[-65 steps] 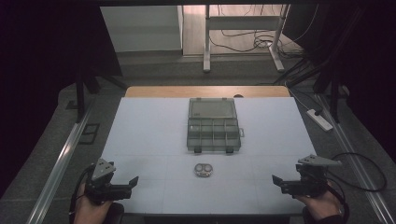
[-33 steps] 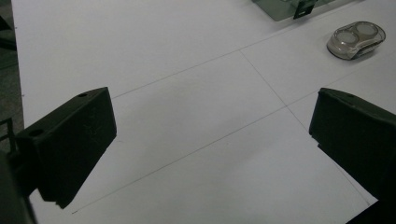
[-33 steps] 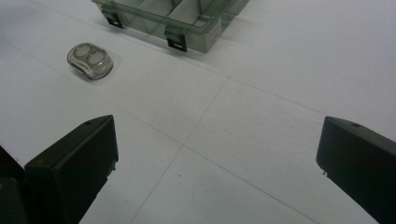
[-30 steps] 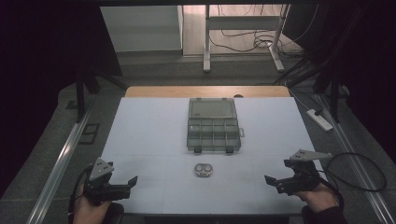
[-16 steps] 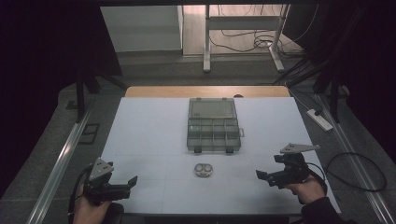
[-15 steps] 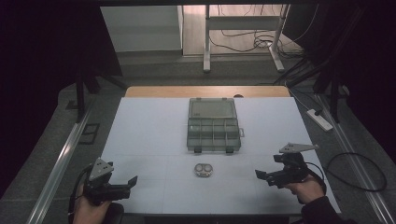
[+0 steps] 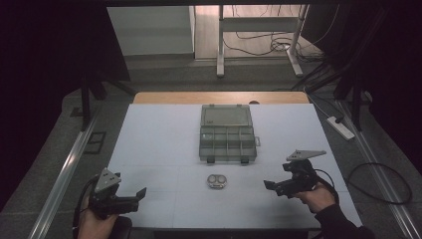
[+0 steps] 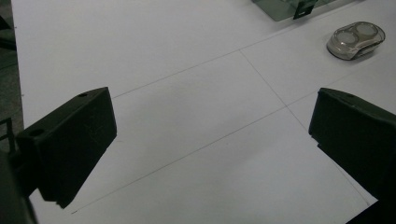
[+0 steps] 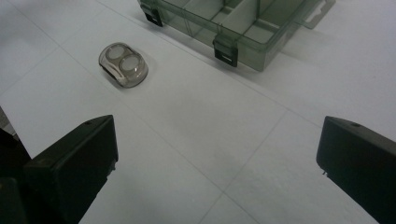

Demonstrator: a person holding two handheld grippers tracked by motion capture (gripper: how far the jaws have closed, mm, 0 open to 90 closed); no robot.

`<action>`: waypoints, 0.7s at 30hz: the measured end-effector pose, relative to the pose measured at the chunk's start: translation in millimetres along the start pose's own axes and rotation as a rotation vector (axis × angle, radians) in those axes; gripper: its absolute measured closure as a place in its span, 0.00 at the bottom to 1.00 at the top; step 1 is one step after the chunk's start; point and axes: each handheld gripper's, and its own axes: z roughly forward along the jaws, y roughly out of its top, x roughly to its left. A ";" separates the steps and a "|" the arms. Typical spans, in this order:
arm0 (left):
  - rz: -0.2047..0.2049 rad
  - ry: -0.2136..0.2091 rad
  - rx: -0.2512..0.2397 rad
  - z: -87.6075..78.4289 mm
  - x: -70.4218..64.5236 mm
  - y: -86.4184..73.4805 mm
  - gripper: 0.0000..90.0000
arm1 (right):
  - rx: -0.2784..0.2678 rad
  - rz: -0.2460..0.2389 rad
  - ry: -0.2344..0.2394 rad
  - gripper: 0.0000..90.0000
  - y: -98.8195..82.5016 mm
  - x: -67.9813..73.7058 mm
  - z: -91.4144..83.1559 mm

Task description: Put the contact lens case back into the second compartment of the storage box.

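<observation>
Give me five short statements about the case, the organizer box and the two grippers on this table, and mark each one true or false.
1. The organizer box lies open, lid folded back away from the person. True.
2. The small clear case sits inside a compartment of the box. False: it lies on the white table, apart from the box, on the person's side of it.
3. The right gripper holds the case. False: its jaws stand wide apart with nothing between them.
4. The left gripper has its jaws open over bare table. True.
5. The box's latches face the person. True.
</observation>
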 end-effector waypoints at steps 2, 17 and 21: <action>0.000 0.000 0.000 0.0 0.0 0.0 0.01 | -0.008 -0.006 0.007 0.00 2.0 0.8 2.9; -0.004 -0.006 -0.002 0.0 0.4 -0.1 0.01 | 0.014 -0.025 0.050 0.00 12.6 8.2 20.8; -0.002 -0.004 -0.001 0.0 0.4 -0.2 0.01 | 0.015 -0.018 0.052 0.00 15.4 9.7 23.6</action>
